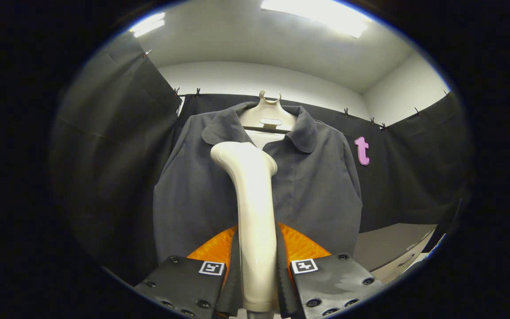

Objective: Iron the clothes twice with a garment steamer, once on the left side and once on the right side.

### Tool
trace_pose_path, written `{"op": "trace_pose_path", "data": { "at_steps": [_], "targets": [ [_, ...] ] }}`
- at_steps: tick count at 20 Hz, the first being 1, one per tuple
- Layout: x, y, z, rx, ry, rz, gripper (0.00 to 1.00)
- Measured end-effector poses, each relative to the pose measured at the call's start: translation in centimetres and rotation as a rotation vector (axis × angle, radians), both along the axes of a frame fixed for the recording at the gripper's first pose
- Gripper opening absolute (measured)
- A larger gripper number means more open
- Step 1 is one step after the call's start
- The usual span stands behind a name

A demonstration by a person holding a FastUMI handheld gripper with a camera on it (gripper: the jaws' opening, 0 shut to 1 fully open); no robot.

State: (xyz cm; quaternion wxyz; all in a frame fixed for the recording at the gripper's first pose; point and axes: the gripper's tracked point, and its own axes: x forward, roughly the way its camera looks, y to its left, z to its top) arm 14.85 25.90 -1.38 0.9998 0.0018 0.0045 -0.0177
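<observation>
A grey collared jacket [317, 186] hangs on a white hanger [269, 116] in front of the black booth wall. My gripper [257, 266] is shut on the handle of a white garment steamer [253, 208], both fingers pressing its sides. The steamer stands upright between the fingers, its head [237, 155] up near the jacket's left chest, just below the collar. Whether the head touches the cloth I cannot tell. The steamer hides the middle of the jacket's front.
Black cloth walls [113, 146] close in on the left and behind the jacket. A pale table surface [392, 243] lies beyond the right finger, low and to the right of the jacket. Ceiling lights [317, 15] glow overhead.
</observation>
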Motion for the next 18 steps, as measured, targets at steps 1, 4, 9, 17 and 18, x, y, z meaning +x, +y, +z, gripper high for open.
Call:
{"op": "trace_pose_path", "data": {
  "at_steps": [1, 4, 9, 17, 18],
  "targets": [
    [-0.3, -0.1, -0.4, 0.003, 0.009, -0.005, 0.41],
    [-1.0, -0.3, -1.4, 0.008, 0.02, -0.013, 0.41],
    [-2.3, -0.2, -3.4, -0.002, 0.056, -0.011, 0.41],
    [-5.2, 0.4, -7.6, -0.019, 0.133, 0.005, 0.41],
    [-5.6, 0.6, -8.3, -0.02, 0.145, 0.007, 0.41]
  ]
}}
